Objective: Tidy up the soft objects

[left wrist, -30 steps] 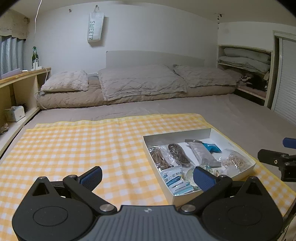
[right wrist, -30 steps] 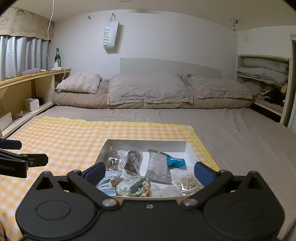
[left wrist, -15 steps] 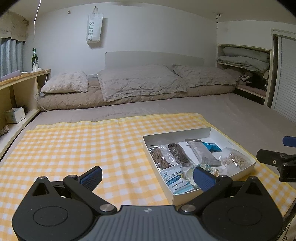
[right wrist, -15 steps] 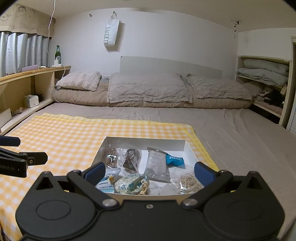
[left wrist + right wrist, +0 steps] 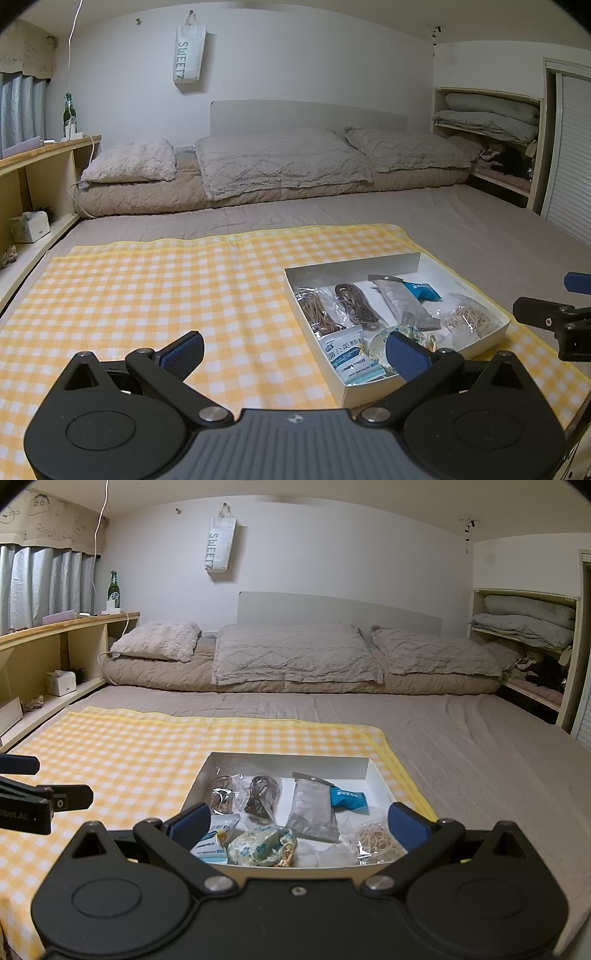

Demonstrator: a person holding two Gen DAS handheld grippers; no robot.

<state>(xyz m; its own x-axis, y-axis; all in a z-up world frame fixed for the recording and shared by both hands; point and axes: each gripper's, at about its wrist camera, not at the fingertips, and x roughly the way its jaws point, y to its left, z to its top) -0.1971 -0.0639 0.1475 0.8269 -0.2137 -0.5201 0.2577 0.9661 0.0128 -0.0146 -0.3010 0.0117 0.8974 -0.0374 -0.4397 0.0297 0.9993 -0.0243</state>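
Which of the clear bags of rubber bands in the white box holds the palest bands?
The bag of pale rubber bands in the box's near right corner; the two bags along the left side hold brown and dark brown bands.

The left gripper (image 5: 293, 350) is held wide open and empty above a yellow checked cloth (image 5: 166, 295) spread on the bed. A shallow white box (image 5: 417, 260) is set on the cloth to the right, filled with small packets; a white sachet (image 5: 345, 352) lies nearest. The right gripper (image 5: 554, 317) is seen at the right edge, beside the box
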